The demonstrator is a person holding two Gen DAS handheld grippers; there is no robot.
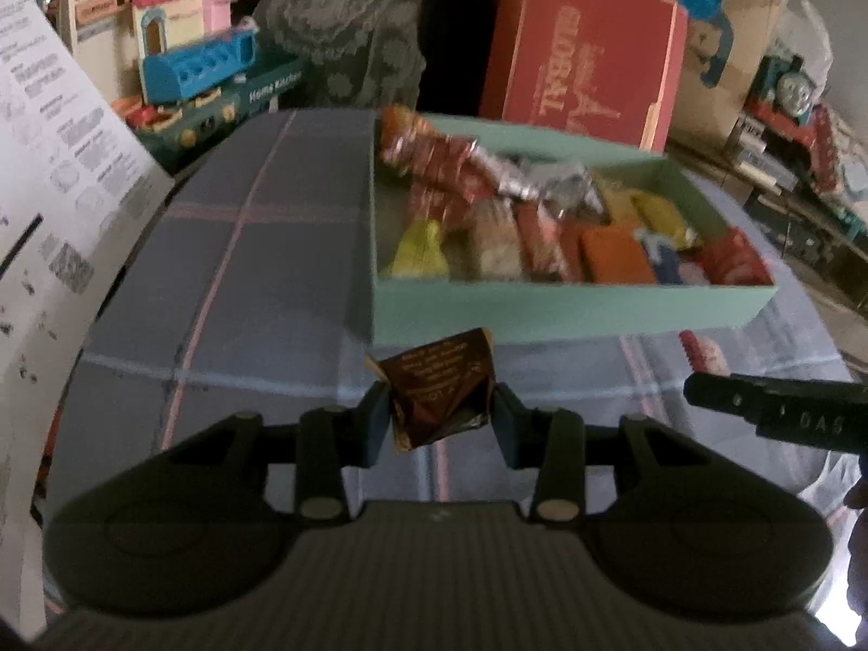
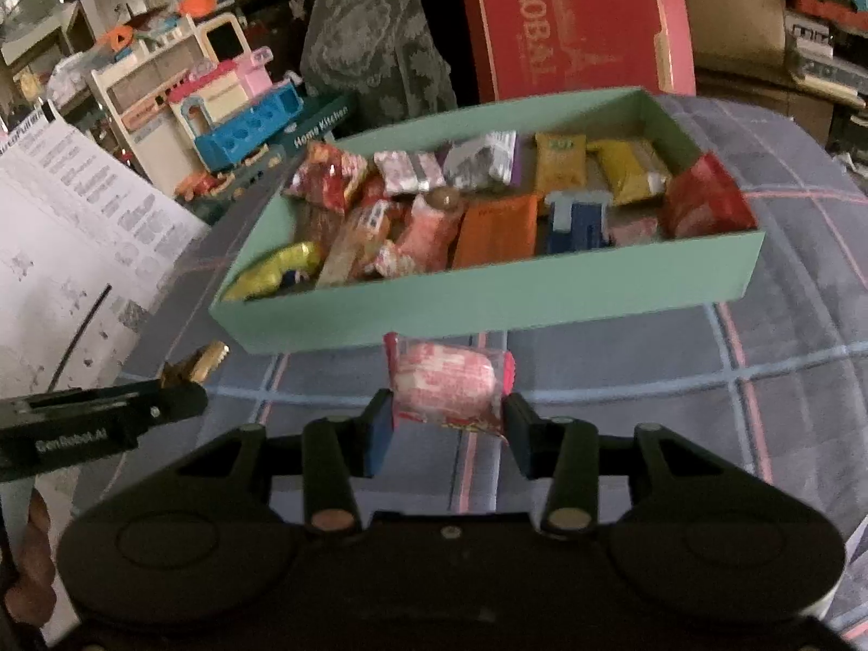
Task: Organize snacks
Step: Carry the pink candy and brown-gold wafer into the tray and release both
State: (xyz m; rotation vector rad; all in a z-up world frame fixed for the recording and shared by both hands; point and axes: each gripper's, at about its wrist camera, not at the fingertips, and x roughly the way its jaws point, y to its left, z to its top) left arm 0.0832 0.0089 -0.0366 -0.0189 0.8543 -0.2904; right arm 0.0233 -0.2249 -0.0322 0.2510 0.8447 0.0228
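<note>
Black left gripper (image 1: 440,415), black right gripper (image 2: 447,426), blue pads, silver pivot screws

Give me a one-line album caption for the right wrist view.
Right gripper holding a pink-and-white snack packet in front of a green box full of snacks on a plaid cloth.

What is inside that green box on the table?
The green box holds loose wrapped snacks: a yellow packet, an orange packet, a red bag and others. They overlap, so anything beneath them and most of the box floor stays hidden.
</note>
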